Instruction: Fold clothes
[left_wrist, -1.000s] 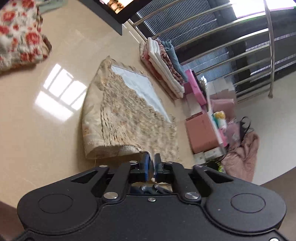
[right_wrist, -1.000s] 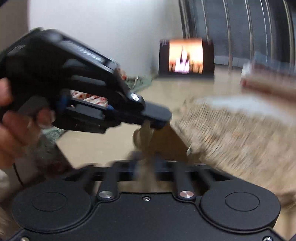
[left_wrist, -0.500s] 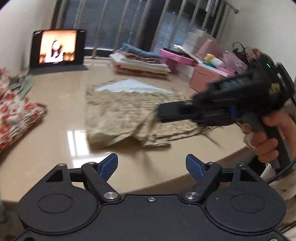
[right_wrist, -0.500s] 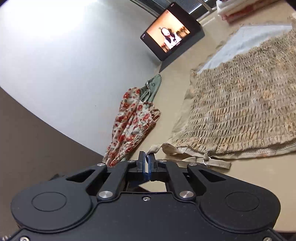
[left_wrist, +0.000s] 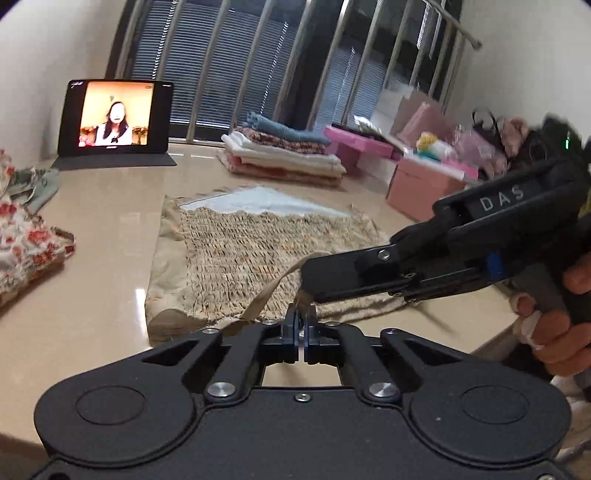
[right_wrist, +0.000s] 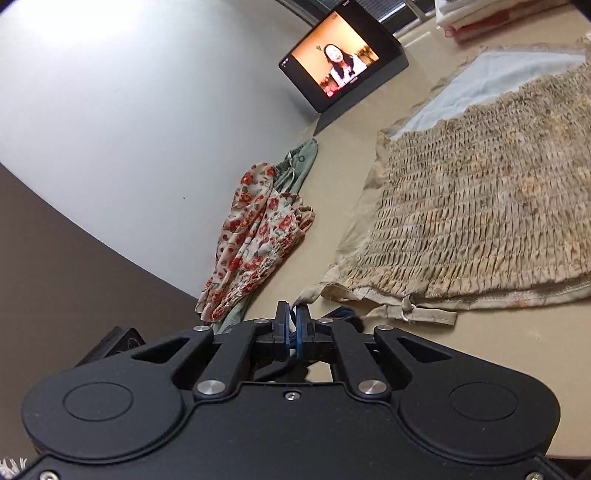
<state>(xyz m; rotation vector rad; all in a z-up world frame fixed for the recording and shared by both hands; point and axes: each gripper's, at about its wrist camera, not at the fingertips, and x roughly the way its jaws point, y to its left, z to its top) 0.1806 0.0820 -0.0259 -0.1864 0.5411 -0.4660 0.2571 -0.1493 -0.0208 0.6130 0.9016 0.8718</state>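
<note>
Our left gripper (left_wrist: 302, 320) is clamping the smocked top's strap (left_wrist: 266, 295); our right gripper (left_wrist: 309, 284), opening just ahead, risks the strap slipping free.

We see a beige smocked garment (left_wrist: 258, 254) with a pale blue lining on the glossy tan counter (left_wrist: 103, 229). At its left lies white cloth with red flowers (left_wrist: 22, 251) beside sage green fabric (right_wrist: 299, 166). Both claws are black with blue pads (right_wrist: 298, 332). Pink boxes (left_wrist: 424, 184) stand behind.
</note>
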